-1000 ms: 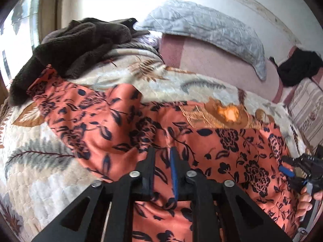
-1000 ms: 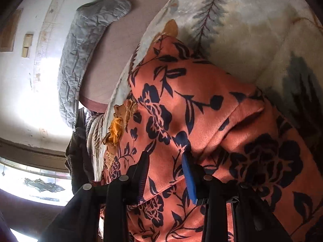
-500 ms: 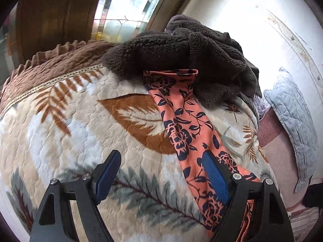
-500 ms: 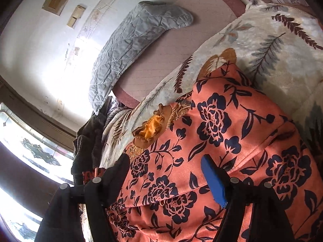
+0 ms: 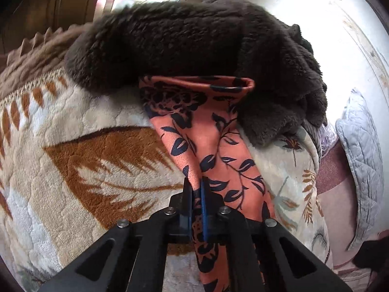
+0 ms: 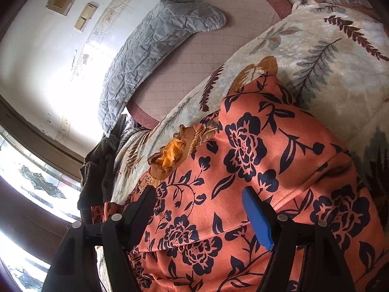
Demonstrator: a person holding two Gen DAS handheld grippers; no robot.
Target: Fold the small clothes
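Note:
An orange garment with a dark floral print lies on a leaf-patterned blanket. In the left wrist view its long sleeve (image 5: 206, 143) runs away from me to a cuff beside a dark fleece. My left gripper (image 5: 196, 187) is shut on the sleeve's edge. In the right wrist view the garment's body (image 6: 255, 170) fills the lower middle, with a gold embroidered neckline (image 6: 170, 155) at its far edge. My right gripper (image 6: 199, 209) is open and empty just above the body.
A dark brown fleece (image 5: 194, 39) lies at the blanket's (image 5: 73, 170) far end by the window. A grey quilted pillow (image 6: 155, 46) rests on a pink mattress (image 6: 201, 58) against the wall.
My left gripper let go of the garment's body, swung over to the sleeve and closed on it. My right gripper opened, released the fabric and drew back a little.

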